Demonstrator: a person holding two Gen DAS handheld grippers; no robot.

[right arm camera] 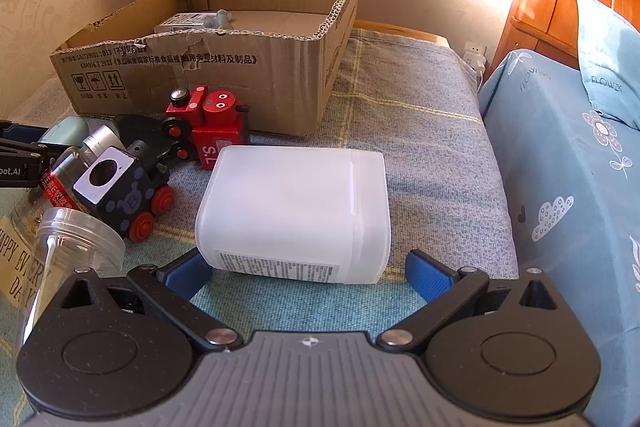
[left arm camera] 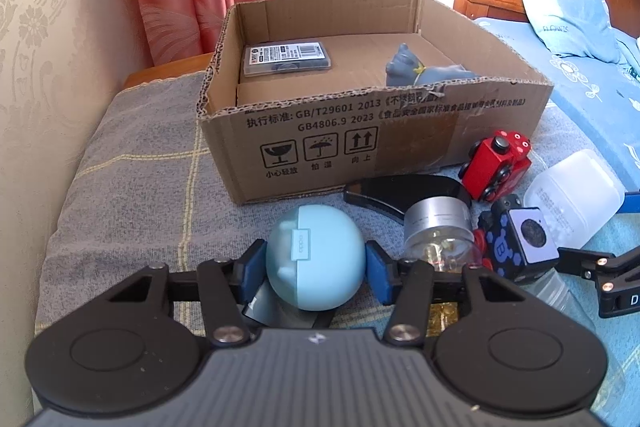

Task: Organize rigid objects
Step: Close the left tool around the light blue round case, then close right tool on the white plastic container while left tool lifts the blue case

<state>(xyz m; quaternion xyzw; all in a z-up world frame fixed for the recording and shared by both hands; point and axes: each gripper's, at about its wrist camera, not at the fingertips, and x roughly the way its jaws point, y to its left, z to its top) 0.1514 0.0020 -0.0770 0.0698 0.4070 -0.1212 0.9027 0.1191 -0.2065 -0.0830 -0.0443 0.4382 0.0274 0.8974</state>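
Observation:
My left gripper point(left arm camera: 316, 265) is shut on a pale blue egg-shaped case point(left arm camera: 316, 255), its blue pads pressed on both sides, just in front of the open cardboard box point(left arm camera: 360, 143). Inside the box lie a clear flat case point(left arm camera: 287, 58) and a grey-blue animal figure point(left arm camera: 424, 69). My right gripper point(right arm camera: 308, 273) is open, its pads either side of the near end of a white plastic container point(right arm camera: 292, 215) lying on the blanket. The box also shows in the right wrist view point(right arm camera: 200, 67).
On the blanket lie a red toy train point(right arm camera: 208, 123), a dark toy car with red wheels point(right arm camera: 120, 191), a silver-capped glass jar point(left arm camera: 438, 231), a black curved piece point(left arm camera: 400, 191) and a clear plastic cup point(right arm camera: 68, 251). A bed with blue bedding point(right arm camera: 568, 167) borders the right.

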